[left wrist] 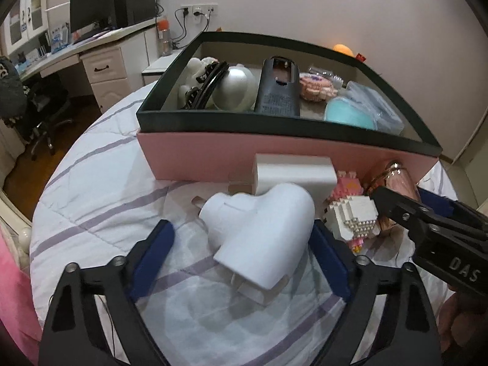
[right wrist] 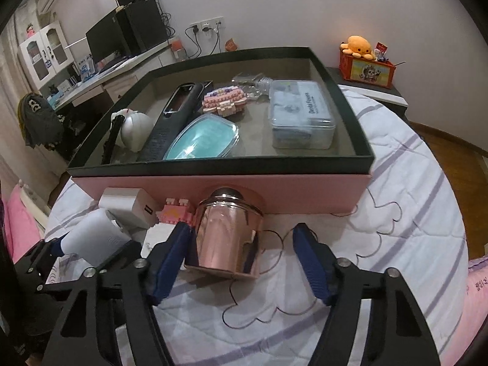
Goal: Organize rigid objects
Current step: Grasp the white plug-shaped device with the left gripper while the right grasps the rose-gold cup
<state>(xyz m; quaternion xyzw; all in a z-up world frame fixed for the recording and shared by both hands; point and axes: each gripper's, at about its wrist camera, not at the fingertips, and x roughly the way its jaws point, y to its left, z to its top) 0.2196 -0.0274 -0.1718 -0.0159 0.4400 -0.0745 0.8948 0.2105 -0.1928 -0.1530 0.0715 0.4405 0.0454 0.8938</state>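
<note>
Left gripper point(left wrist: 244, 244) open, straddling white heart-shaped object point(left wrist: 259, 238) on quilt point(left wrist: 91, 183); off-centre squeeze may twist it out. Right gripper point(right wrist: 241, 259) open around rose-gold tin point(right wrist: 227, 238), one pad touching; tin may tip or roll. Beyond, box point(right wrist: 213, 192) half filled.

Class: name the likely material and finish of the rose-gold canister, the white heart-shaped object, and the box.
Rose-gold canister: probably polished metal, since it shows mirror-like reflections. White heart-shaped object: likely matte moulded plastic, smooth with no glare. Box: seemingly cardboard, with flat matte pink walls and a thin dark rim.
</note>
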